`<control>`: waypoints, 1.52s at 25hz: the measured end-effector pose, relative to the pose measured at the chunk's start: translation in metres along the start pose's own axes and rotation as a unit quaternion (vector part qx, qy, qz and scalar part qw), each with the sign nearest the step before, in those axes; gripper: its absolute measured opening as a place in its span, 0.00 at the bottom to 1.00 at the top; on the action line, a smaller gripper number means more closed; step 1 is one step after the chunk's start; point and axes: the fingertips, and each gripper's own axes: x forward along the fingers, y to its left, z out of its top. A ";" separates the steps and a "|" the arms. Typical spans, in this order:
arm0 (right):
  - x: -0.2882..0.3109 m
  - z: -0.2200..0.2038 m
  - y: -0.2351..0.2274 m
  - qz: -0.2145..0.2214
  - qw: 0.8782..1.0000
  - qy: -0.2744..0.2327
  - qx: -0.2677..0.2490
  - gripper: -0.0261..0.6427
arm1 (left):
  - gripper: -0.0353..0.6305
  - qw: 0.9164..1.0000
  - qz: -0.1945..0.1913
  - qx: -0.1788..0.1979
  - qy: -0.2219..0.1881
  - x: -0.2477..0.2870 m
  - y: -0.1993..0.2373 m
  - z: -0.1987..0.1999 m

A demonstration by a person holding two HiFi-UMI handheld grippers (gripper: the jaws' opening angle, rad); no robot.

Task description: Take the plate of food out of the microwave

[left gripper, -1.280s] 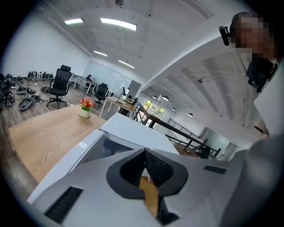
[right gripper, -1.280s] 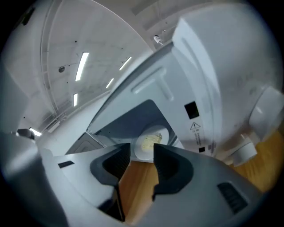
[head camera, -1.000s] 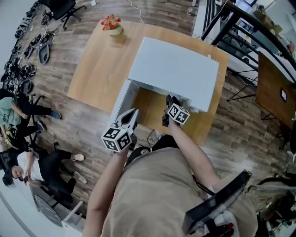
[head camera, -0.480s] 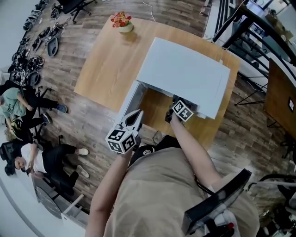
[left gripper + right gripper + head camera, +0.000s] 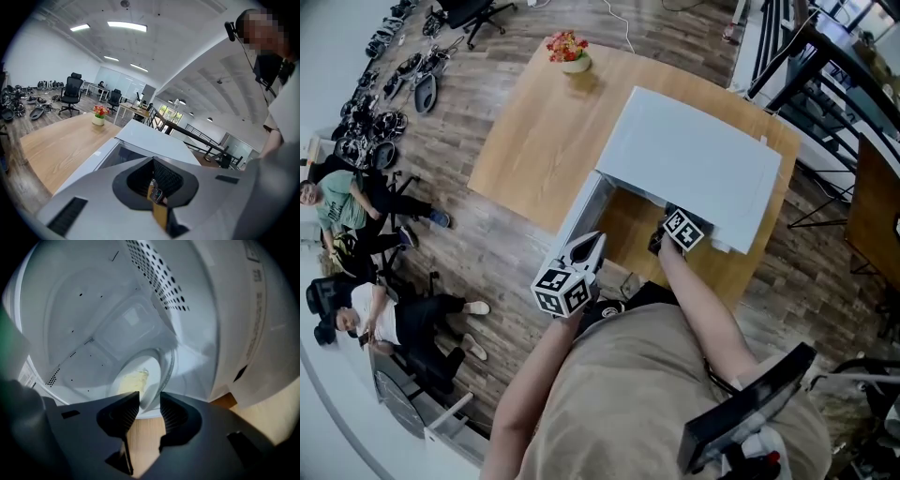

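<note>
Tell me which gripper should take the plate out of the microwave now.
Right. The right gripper is at the microwave's opening. Its jaws have just been closing but are not yet shut, and the plate's near rim sits between them. The left gripper is shut and hangs outside.

a light wooden surface [image 5: 534, 141] is seen standing on a floor of dark wood planks [image 5: 502, 253]. a small pot of red and orange flowers [image 5: 569, 52] is set near the surface's far corner. a black office chair [image 5: 70, 91] is placed beyond it, and dark gear [image 5: 394, 80] is strewn over the floor by the white wall. two people [image 5: 356, 202] are seen low at the left edge, one in a green top, the other in white. black railings [image 5: 825, 75] are seen at the right, and long ceiling lights [image 5: 126, 26] are lit overhead.
</note>
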 end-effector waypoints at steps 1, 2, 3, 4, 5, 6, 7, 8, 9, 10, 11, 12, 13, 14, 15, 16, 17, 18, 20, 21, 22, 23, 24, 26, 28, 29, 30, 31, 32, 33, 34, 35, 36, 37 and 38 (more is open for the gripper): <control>0.000 -0.001 0.000 0.002 1.000 0.002 0.002 0.25 | 0.06 1.000 -0.001 0.001 0.000 0.000 -0.001 0.000; 0.000 -0.001 0.001 0.005 1.000 0.005 0.005 0.25 | 0.06 1.000 -0.003 0.002 0.000 0.000 -0.002 0.000; 0.000 -0.001 0.002 0.007 1.000 0.007 0.009 0.23 | 0.06 1.000 -0.005 0.004 0.001 0.000 -0.003 -0.001; 0.000 -0.002 0.002 0.009 1.000 0.009 0.015 0.22 | 0.06 1.000 -0.006 0.006 0.002 0.001 -0.004 -0.002; 0.000 -0.003 0.002 0.011 1.000 0.011 0.021 0.20 | 0.06 1.000 -0.008 0.007 0.004 0.001 -0.005 -0.004; 0.000 -0.004 0.002 0.014 0.999 0.012 0.029 0.19 | 0.06 1.000 -0.009 0.008 0.005 0.002 -0.006 -0.005; 0.000 -0.005 0.002 0.016 0.999 0.013 0.037 0.18 | 0.06 1.000 -0.010 0.009 0.007 0.002 -0.008 -0.007; 0.000 -0.005 0.001 0.017 0.999 0.013 0.045 0.18 | 0.06 1.000 -0.012 0.009 0.008 0.003 -0.009 -0.007; -0.001 -0.005 0.001 0.018 0.998 0.012 0.054 0.17 | 0.06 1.000 -0.013 0.009 0.008 0.002 -0.010 -0.007; -0.001 -0.005 0.001 0.020 0.998 0.011 0.066 0.17 | 0.06 1.000 -0.013 0.010 0.008 0.001 -0.011 -0.006; -0.001 -0.004 0.001 0.022 0.997 0.009 0.080 0.16 | 0.06 1.000 -0.013 0.011 0.007 0.000 -0.011 -0.005; -0.002 -0.004 0.001 0.024 0.995 0.007 0.093 0.15 | 0.06 1.000 -0.013 0.011 0.007 -0.001 -0.011 -0.005; -0.003 -0.003 0.000 0.027 0.994 0.004 0.106 0.14 | 0.06 1.000 -0.013 0.012 0.007 -0.003 -0.011 -0.004; -0.004 -0.002 0.000 0.029 0.993 0.002 0.118 0.13 | 0.06 1.000 -0.013 0.013 0.007 -0.004 -0.012 -0.005; -0.005 -0.002 -0.001 0.033 0.991 0.000 0.128 0.13 | 0.06 1.000 -0.013 0.013 0.008 -0.005 -0.012 -0.006; -0.007 -0.002 -0.002 0.036 0.990 -0.001 0.138 0.12 | 0.06 1.000 -0.013 0.013 0.009 -0.006 -0.011 -0.007; -0.008 -0.003 -0.002 0.039 0.988 -0.002 0.147 0.12 | 0.06 1.000 -0.013 0.012 0.010 -0.006 -0.011 -0.009; -0.009 -0.003 -0.002 0.042 0.987 -0.002 0.153 0.11 | 0.06 1.000 -0.013 0.012 0.011 -0.007 -0.011 -0.010; -0.011 -0.004 -0.002 0.048 0.987 -0.003 0.156 0.11 | 0.06 1.000 -0.013 0.012 0.011 -0.009 -0.010 -0.010; -0.013 -0.005 -0.002 0.051 0.986 -0.004 0.157 0.11 | 0.06 1.000 -0.013 0.013 0.010 -0.010 -0.010 -0.009; -0.015 -0.006 -0.001 0.054 0.985 -0.005 0.161 0.11 | 0.06 1.000 -0.014 0.013 0.009 -0.012 -0.011 -0.008; -0.017 -0.007 -0.001 0.061 0.984 -0.005 0.170 0.10 | 0.06 1.000 -0.015 0.013 0.008 -0.013 -0.012 -0.007; -0.019 -0.007 0.000 0.071 0.981 -0.006 0.182 0.10 | 0.06 1.000 -0.016 0.013 0.007 -0.014 -0.013 -0.007; -0.022 -0.004 0.006 0.102 0.973 -0.012 0.207 0.07 | 0.06 1.000 -0.018 0.011 0.005 -0.015 -0.016 -0.005; -0.026 -0.001 0.012 0.131 0.966 -0.015 0.223 0.06 | 0.06 1.000 -0.022 0.009 0.004 -0.015 -0.018 -0.007; -0.028 0.000 0.015 0.140 0.963 -0.015 0.229 0.06 | 0.06 1.000 -0.023 0.007 0.005 -0.015 -0.019 -0.008; -0.030 0.000 0.015 0.147 0.960 -0.015 0.238 0.06 | 0.06 1.000 -0.024 0.006 0.005 -0.014 -0.020 -0.009; -0.030 0.001 0.016 0.151 0.957 -0.015 0.249 0.06 | 0.06 1.000 -0.024 0.005 0.006 -0.012 -0.020 -0.009; -0.031 0.002 0.015 0.156 0.953 -0.017 0.260 0.06 | 0.06 1.000 -0.025 0.005 0.005 -0.010 -0.020 -0.009; -0.032 0.002 0.014 0.159 0.949 -0.019 0.270 0.06 | 0.06 1.000 -0.025 0.004 0.006 -0.008 -0.021 -0.009; -0.034 -0.001 0.013 0.163 0.947 -0.020 0.277 0.06 | 0.06 1.000 -0.025 0.002 0.007 -0.009 -0.021 -0.011; -0.038 -0.006 0.011 0.166 0.945 -0.018 0.282 0.06 | 0.06 1.000 -0.025 0.001 0.009 -0.010 -0.022 -0.014; -0.042 -0.011 0.010 0.169 0.943 -0.015 0.285 0.06 | 0.06 1.000 -0.024 0.000 0.011 -0.012 -0.023 -0.016; -0.044 -0.015 0.011 0.174 0.942 -0.012 0.285 0.06 | 0.06 1.000 -0.024 -0.001 0.011 -0.012 -0.023 -0.017; -0.046 -0.015 0.014 0.180 0.942 -0.010 0.285 0.06 | 0.06 1.000 -0.024 -0.001 0.010 -0.012 -0.023 -0.017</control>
